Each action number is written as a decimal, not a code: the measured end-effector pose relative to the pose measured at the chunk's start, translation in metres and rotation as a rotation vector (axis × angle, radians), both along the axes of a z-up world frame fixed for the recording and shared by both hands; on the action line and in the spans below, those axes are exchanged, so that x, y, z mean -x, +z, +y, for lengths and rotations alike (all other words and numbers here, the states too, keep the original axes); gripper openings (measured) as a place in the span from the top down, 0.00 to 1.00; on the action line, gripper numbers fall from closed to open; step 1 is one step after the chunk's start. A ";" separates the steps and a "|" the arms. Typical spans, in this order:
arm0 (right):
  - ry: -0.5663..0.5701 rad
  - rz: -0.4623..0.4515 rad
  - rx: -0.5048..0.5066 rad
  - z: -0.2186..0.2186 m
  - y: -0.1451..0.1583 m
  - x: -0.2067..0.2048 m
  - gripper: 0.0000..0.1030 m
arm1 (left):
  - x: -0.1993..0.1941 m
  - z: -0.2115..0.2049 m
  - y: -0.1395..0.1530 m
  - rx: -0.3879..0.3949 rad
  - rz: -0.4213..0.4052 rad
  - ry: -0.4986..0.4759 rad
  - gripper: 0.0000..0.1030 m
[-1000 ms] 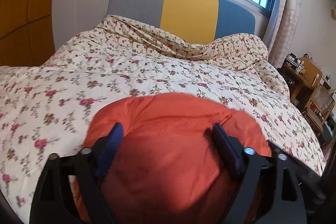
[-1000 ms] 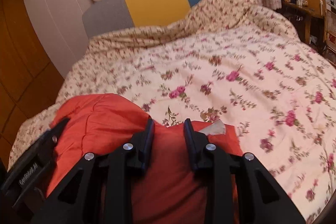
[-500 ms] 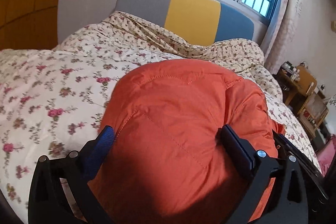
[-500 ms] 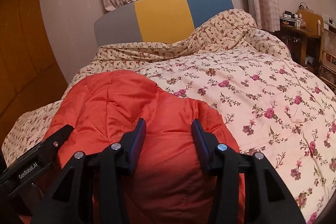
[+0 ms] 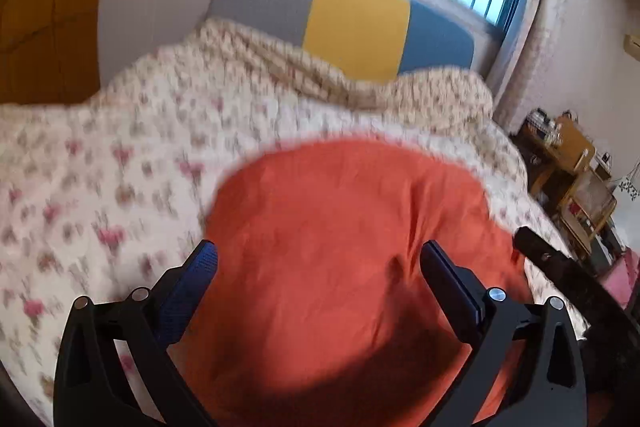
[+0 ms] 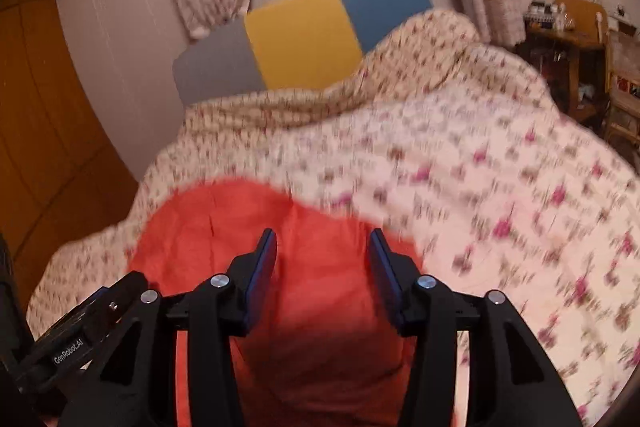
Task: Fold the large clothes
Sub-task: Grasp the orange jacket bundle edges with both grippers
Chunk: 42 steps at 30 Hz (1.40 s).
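Left wrist view: the left hand-held gripper [image 5: 316,259] has its jaws spread wide over the orange jacket [image 5: 344,227], not pinching anything. The jacket sits bunched near the foot edge of the bed [image 5: 100,155], on the floral quilt, far from the headboard [image 5: 352,27].

Right wrist view: the right hand-held gripper [image 6: 322,251] is spread too, though narrower, with the orange jacket [image 6: 224,223] under it and toward the bed's left edge. Everything's motion-blurred, so I can't say whether the pads actually touch fabric.

It looks puffy and quilted, so probably light, soft and a bit slick. I'd pinch a stitched seam or the hem, not the padded middle.
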State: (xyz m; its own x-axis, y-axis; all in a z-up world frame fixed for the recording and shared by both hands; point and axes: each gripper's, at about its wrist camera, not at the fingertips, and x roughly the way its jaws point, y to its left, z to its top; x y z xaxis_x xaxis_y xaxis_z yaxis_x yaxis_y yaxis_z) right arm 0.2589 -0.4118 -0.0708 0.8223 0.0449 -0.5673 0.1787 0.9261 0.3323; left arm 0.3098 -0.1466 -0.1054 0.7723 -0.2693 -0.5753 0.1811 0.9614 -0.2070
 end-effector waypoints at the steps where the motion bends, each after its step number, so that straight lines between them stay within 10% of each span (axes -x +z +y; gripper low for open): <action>1: 0.006 -0.001 0.000 0.000 0.007 -0.005 0.53 | -0.003 -0.001 0.008 -0.035 -0.033 0.024 0.03; 8: 0.042 0.178 0.077 0.011 -0.024 -0.064 0.52 | -0.061 -0.040 -0.003 -0.201 0.055 -0.020 0.03; 24: -0.045 0.167 0.043 0.002 -0.065 -0.070 0.53 | -0.068 -0.035 -0.033 -0.121 0.035 -0.004 0.03; 34: -0.063 0.162 0.020 -0.002 -0.057 -0.062 0.50 | -0.034 0.055 -0.029 0.175 0.190 0.102 0.03; 37: -0.051 0.179 0.016 -0.003 -0.049 -0.059 0.40 | -0.022 0.070 -0.028 0.179 0.196 0.084 0.03; 39: -0.065 0.156 0.001 -0.006 -0.037 -0.048 0.09 | -0.013 0.070 -0.029 0.161 0.201 0.025 0.03; 42: -0.053 0.128 -0.074 -0.014 -0.026 -0.030 0.06 | -0.001 0.070 -0.033 0.171 0.194 -0.034 0.03</action>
